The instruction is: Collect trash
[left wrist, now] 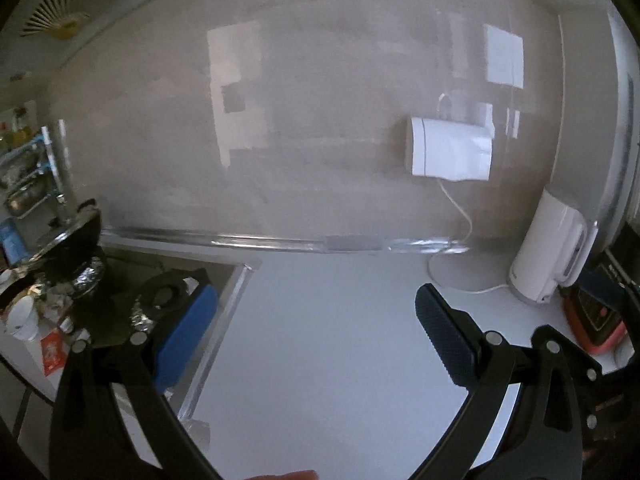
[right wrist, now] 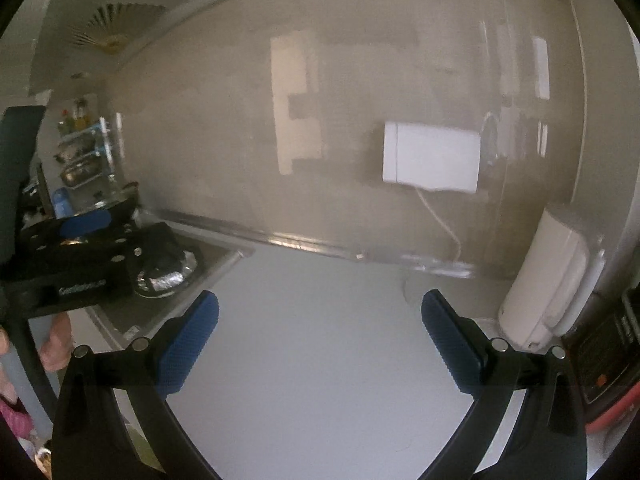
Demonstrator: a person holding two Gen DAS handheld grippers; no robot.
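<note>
Here, the trash point(left wrist: 52, 322) lies at about 8 o'clock in the left wrist view: a white cup, crumpled scraps and a red packet sit together at the left end of the worktop point(left wrist: 320, 320), beside the foil-wrapped stove burners point(left wrist: 90, 276). The left claw point(left wrist: 316, 332) hangs over bare white worktop, its blue pads spread wide with nothing between them. The right claw point(right wrist: 320, 344) is likewise wide apart and empty above the worktop. A white kettle point(left wrist: 548, 248) stands at 3 o'clock against the grey wall, near a red-edged scale point(left wrist: 592, 320), with a white wall box point(left wrist: 450, 152) above.
</note>
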